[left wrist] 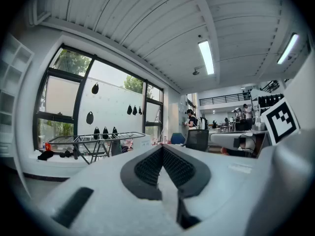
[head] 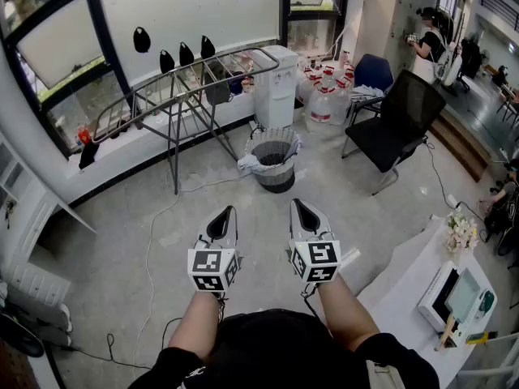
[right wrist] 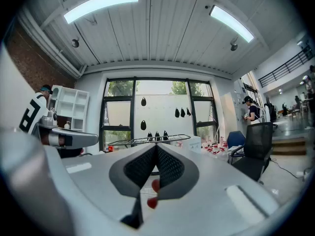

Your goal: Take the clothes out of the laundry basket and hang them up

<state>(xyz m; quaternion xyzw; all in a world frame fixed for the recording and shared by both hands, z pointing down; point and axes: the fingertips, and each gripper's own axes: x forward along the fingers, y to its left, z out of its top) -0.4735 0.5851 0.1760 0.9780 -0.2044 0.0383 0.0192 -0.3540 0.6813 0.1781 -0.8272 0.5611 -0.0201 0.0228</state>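
Observation:
The round mesh laundry basket point(head: 274, 162) stands on the floor ahead of me, with pale cloth draped over its rim. Behind it to the left is the metal drying rack point(head: 186, 79), and one dark garment point(head: 217, 93) hangs from it. My left gripper point(head: 228, 211) and right gripper point(head: 297, 205) are side by side, level, short of the basket. Both are shut with nothing between their pads. In the left gripper view the closed jaws point(left wrist: 161, 149) point toward the rack point(left wrist: 98, 139). The right gripper view shows its closed jaws point(right wrist: 156, 146) in front of the rack point(right wrist: 147, 140).
A white appliance point(head: 276, 83) and water bottles point(head: 324, 96) stand behind the basket. A black office chair point(head: 397, 124) is to the right, with a blue chair point(head: 373, 71) behind it. A white table point(head: 405, 278) with a device is at my right. A cable point(head: 150, 250) trails over the floor. A person point(head: 428, 43) stands far back.

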